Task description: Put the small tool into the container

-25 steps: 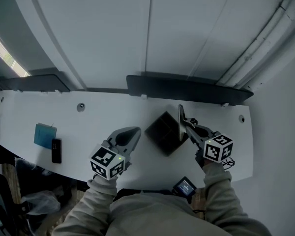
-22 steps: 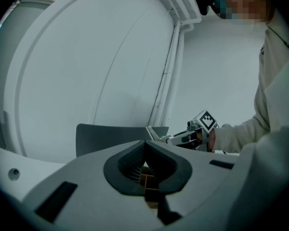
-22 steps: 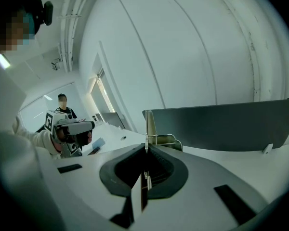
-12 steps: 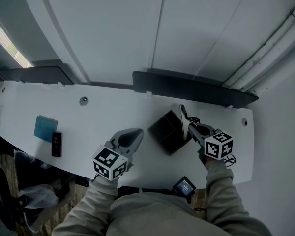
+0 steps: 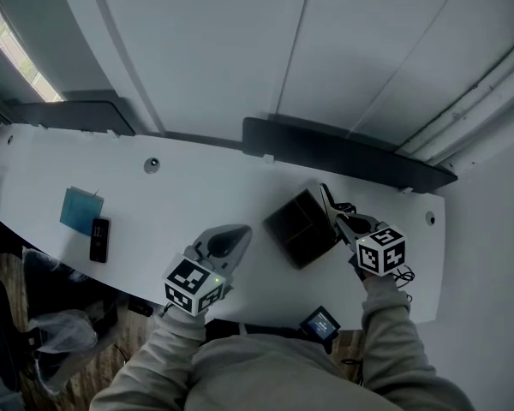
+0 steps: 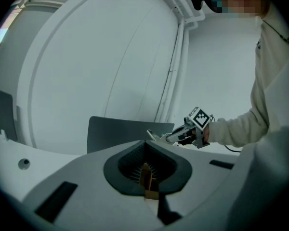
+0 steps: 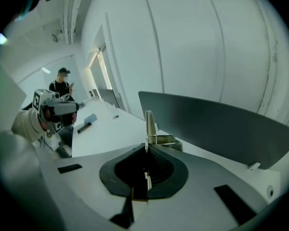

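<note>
A black open-topped container (image 5: 298, 226) stands on the white table (image 5: 197, 195). My right gripper (image 5: 337, 221) is at its right edge, shut on a thin flat metal tool (image 5: 325, 197) that sticks up and away from the jaws. In the right gripper view the tool (image 7: 149, 121) rises straight from the closed jaw tips (image 7: 146, 149), and the container is hidden. My left gripper (image 5: 239, 230) is left of the container, shut with nothing in it. The left gripper view shows its closed jaws (image 6: 146, 146), the container's dark side (image 6: 120, 133) and the right gripper (image 6: 176, 136) beyond.
A blue pad (image 5: 80, 210) and a black phone (image 5: 98, 239) lie at the table's left. A dark panel (image 5: 351, 157) runs along the back edge. A small screen device (image 5: 323, 322) sits at the front edge. A person (image 7: 62, 84) stands far off.
The head view has shifted, so everything sits a little further right in the picture. Both grippers keep about the same place beside the container, and the tool stays gripped.
</note>
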`<state>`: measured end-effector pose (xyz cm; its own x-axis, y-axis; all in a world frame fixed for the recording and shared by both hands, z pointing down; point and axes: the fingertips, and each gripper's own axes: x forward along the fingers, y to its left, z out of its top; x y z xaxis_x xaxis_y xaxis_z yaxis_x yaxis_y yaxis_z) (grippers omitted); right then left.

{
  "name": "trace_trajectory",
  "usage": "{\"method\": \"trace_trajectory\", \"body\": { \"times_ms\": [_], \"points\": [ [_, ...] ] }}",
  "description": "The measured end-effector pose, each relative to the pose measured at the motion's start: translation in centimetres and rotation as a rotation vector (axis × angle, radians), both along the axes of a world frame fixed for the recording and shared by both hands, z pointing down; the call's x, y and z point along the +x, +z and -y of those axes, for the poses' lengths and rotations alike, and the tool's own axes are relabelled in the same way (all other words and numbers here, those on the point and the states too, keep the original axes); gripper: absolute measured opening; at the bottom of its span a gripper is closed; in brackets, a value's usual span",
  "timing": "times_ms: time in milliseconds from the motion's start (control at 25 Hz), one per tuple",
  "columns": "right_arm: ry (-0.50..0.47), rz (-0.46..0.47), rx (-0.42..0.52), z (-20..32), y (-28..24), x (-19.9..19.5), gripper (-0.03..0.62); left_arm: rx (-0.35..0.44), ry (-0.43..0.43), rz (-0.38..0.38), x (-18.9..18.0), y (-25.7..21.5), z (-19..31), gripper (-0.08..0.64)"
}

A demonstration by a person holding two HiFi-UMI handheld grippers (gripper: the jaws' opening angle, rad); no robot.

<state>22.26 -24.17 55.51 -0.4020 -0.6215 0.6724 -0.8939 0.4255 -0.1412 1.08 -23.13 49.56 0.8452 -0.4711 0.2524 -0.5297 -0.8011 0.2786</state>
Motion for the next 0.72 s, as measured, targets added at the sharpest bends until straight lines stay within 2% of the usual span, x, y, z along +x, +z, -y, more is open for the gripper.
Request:
{"method": "trace_trajectory", "body": {
  "times_ms": [120, 320, 440, 720],
  "points": [
    [-0.026, -0.073, -0.029, 0.1, 1.2, 0.2, 0.021, -0.009, -0.005, 0.006, -0.4, 0.7, -0.4, -0.005],
    [-0.023, -0.046, -0.05, 0.5, 2.4, 0.2, 0.021, -0.006, -0.043, 0.008, -1.6, 1.4, -0.3, -0.005],
    [-0.055, -0.094, -0.066, 0.6, 3.1, 0.1, 0.021, -0.01, -0.075, 0.004, -2.7, 1.4, 0.1, -0.005],
    [-0.073, -0.105, -0.107, 0.8, 4.5, 0.0, 0.021, -0.012, -0.098, -0.007, -3.3, 1.7, -0.1, -0.005]
  ]
}}
